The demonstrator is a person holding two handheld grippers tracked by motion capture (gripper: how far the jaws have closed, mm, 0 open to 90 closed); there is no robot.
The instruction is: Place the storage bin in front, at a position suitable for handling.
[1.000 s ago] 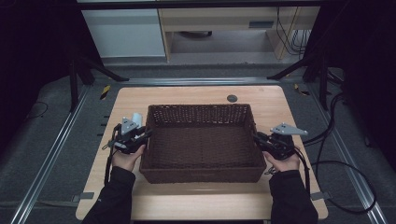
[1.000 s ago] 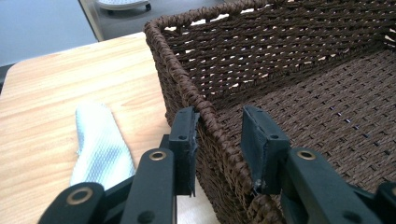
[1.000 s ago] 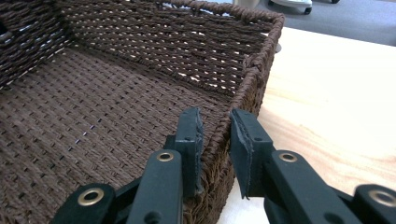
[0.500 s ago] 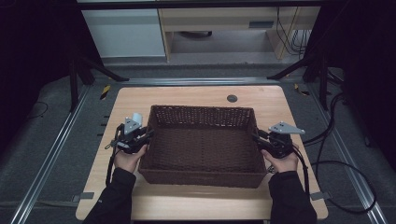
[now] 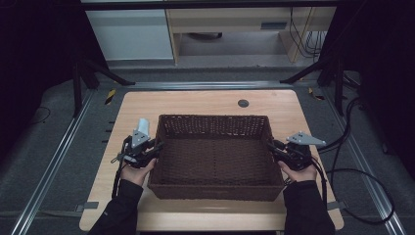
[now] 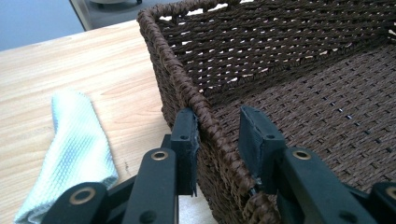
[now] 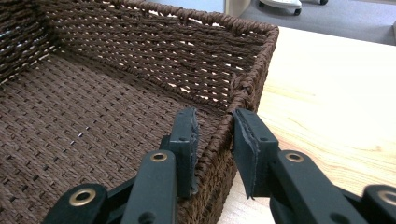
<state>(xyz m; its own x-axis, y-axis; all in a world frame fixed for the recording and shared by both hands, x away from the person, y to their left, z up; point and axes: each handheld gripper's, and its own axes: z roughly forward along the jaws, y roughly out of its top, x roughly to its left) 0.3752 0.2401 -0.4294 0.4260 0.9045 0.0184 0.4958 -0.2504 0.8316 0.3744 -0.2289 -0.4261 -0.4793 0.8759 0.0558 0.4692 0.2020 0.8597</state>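
Brown wicker basket (image 5: pixel 215 169) centred on wooden table (image 5: pixel 195 103). Left gripper (image 6: pixel 217 135) straddling basket's left rim, jaws spread, inner one clear. Right gripper (image 7: pixel 215 133) straddling right rim, jaws slack. Pale folded cloth (image 6: pixel 74 144) just left of basket.

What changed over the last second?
The basket slid a little toward the person, and the left gripper and right gripper came back with it. Nothing was newly taken hold of or let go. Unchanged: each gripper's jaws straddle a side rim of the basket, and the cloth lies on the table by its left side.
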